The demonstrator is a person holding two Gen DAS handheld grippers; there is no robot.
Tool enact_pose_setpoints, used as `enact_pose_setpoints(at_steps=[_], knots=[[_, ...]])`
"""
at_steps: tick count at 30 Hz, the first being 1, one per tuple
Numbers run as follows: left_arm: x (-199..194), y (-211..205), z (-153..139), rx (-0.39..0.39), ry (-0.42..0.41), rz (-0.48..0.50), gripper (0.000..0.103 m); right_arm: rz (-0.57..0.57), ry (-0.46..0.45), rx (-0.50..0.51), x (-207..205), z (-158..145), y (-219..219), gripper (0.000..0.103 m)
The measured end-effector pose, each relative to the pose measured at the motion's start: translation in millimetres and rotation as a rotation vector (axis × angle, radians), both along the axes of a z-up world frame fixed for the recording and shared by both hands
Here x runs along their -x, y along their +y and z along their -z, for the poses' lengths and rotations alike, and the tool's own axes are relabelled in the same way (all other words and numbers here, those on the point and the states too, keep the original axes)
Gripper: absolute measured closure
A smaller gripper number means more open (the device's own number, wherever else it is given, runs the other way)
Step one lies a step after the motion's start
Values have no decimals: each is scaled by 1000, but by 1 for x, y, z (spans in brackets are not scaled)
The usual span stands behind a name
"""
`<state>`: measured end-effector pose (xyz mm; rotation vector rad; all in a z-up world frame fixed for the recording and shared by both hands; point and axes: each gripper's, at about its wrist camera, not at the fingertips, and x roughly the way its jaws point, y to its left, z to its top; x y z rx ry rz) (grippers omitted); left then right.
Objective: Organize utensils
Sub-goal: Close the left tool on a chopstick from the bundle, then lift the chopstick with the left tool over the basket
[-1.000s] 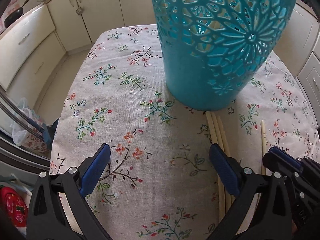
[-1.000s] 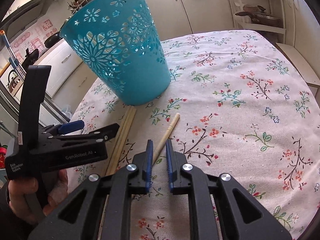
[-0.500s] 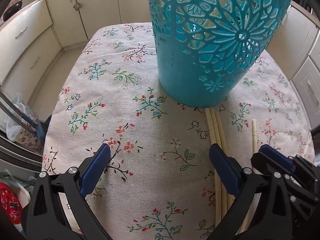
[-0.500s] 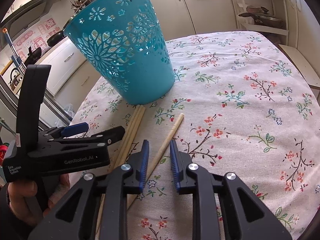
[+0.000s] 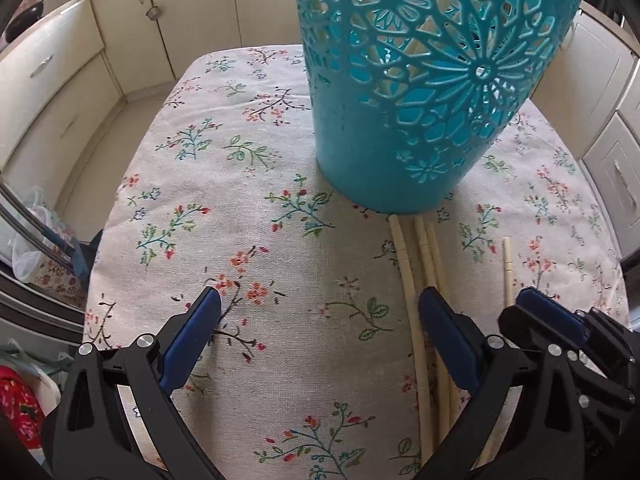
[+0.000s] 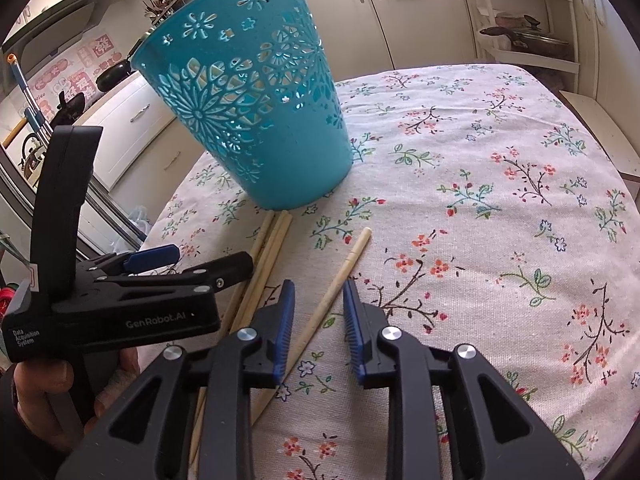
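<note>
Still flat on the tablecloth (image 6: 500, 200), lone chopstick (image 6: 344, 276) tip toward teal basket (image 6: 260, 120), between right gripper's (image 6: 318, 330) parted fingers.

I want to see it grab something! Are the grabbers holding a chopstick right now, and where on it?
No. The right gripper has been opening around the lone chopstick without pressing it. The left gripper is open, holding nothing.

Bare tablecloth (image 6: 500, 208) right of the teal basket (image 6: 256, 120); chopsticks (image 6: 272, 248) below it.

We note bright, soft daylight; sharp focus between the jaws; a faint shadow beneath the teal perforated plastic basket (image 5: 420, 92); fisheye bending and dark vignetted corners.
</note>
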<state>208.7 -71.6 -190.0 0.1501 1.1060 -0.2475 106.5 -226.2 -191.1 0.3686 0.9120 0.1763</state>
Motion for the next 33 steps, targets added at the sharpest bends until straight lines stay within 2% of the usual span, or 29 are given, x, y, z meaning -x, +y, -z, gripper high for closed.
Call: enact_pose_setpoints(at_steps=[5,8,11,13,14,15,16,22,26,29,33], knots=[[-6,-3,1,-33,-17,7,8,-1,-1,-1,0,0,0,77],[-11,-7,-1,-15,-24,26,22,0,-1,-2,0,0,0,77],[-12,-13,-4,-6,-42,45,43,2,0,-12,0,0,-1,77],[-12,-16,-6,-1,-55,62,67,4,1,-17,0,0,-2,77],[-10,-18,-6,0,-58,69,73,5,0,-19,0,0,-2,77],[-10,-19,-7,1,-58,77,86,6,0,-20,0,0,-3,77],[-9,-19,-7,6,-54,82,95,7,0,-21,-1,0,-4,77],[-2,-2,-12,70,12,88,98,9,0,-23,0,0,-5,77],[10,22,-28,106,15,81,98,6,0,-26,1,0,-6,76],[17,40,-56,160,-5,68,98,2,-1,-23,0,0,-6,75],[19,56,-113,246,-86,57,98,2,-2,-18,1,-1,-4,74]])
